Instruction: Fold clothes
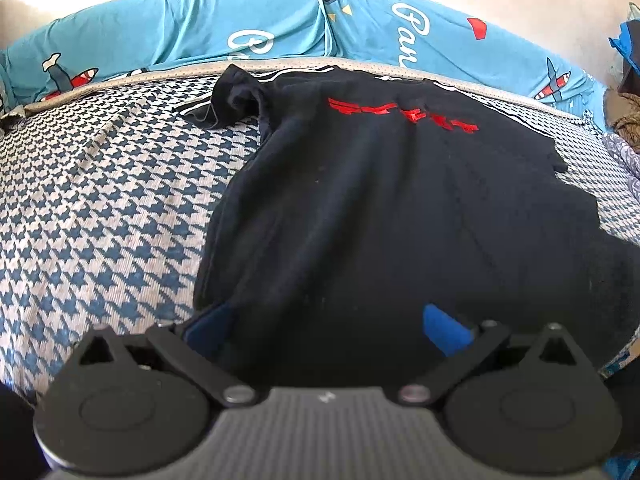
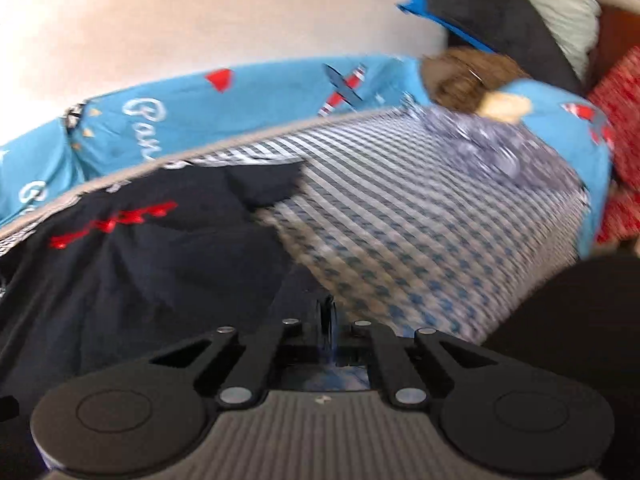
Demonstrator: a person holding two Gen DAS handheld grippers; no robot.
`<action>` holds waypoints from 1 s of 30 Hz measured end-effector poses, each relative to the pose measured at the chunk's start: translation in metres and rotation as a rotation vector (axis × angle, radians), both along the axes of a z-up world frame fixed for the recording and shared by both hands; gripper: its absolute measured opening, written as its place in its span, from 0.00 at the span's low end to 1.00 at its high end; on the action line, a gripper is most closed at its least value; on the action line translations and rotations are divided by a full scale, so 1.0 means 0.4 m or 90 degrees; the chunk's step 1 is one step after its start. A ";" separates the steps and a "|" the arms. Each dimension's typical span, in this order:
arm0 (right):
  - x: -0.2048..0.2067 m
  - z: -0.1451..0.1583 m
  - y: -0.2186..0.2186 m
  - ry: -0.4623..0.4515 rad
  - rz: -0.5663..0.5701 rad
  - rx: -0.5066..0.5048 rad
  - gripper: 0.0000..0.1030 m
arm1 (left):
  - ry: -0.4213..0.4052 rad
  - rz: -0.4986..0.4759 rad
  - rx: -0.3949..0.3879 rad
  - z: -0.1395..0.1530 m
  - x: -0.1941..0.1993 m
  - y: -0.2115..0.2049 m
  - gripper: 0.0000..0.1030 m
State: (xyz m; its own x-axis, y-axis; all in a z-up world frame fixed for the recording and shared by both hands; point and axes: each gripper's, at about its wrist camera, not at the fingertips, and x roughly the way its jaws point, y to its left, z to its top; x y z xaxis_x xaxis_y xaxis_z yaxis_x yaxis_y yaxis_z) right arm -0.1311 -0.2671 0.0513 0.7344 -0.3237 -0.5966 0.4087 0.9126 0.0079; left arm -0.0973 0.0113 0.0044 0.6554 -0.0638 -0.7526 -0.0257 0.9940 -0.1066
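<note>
A black T-shirt (image 1: 380, 200) with a red print (image 1: 404, 114) lies spread on the houndstooth bedspread (image 1: 100, 200), its left sleeve (image 1: 232, 96) crumpled. My left gripper (image 1: 328, 320) is open at the shirt's near hem. Its blue fingers (image 1: 444, 332) stand wide apart with dark cloth lying between them. In the blurred right wrist view, my right gripper (image 2: 328, 316) is shut, with the T-shirt (image 2: 140, 272) edge pinched between its fingertips. Creases in the cloth run toward the grip. The shirt's right sleeve (image 2: 272, 184) lies flat on the bedspread (image 2: 420, 240).
A blue cartoon-print cover (image 1: 280, 24) runs along the wall behind the bed. At the right end sit a brown bundle (image 2: 468, 76), dark and pale clothes (image 2: 500, 12), a patterned cloth (image 2: 500, 148) and red fabric (image 2: 624, 128). A dark shape (image 2: 572, 320) fills the lower right.
</note>
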 end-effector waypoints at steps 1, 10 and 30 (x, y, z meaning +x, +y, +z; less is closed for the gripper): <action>-0.003 -0.002 -0.011 0.005 -0.010 0.010 0.06 | 0.000 0.002 -0.002 0.000 0.000 0.001 1.00; 0.010 0.017 -0.023 -0.032 0.027 0.071 0.06 | 0.000 0.015 -0.019 0.003 -0.005 0.015 1.00; -0.055 0.075 -0.044 -0.005 0.000 0.050 0.06 | 0.002 0.025 -0.027 0.006 -0.006 0.018 1.00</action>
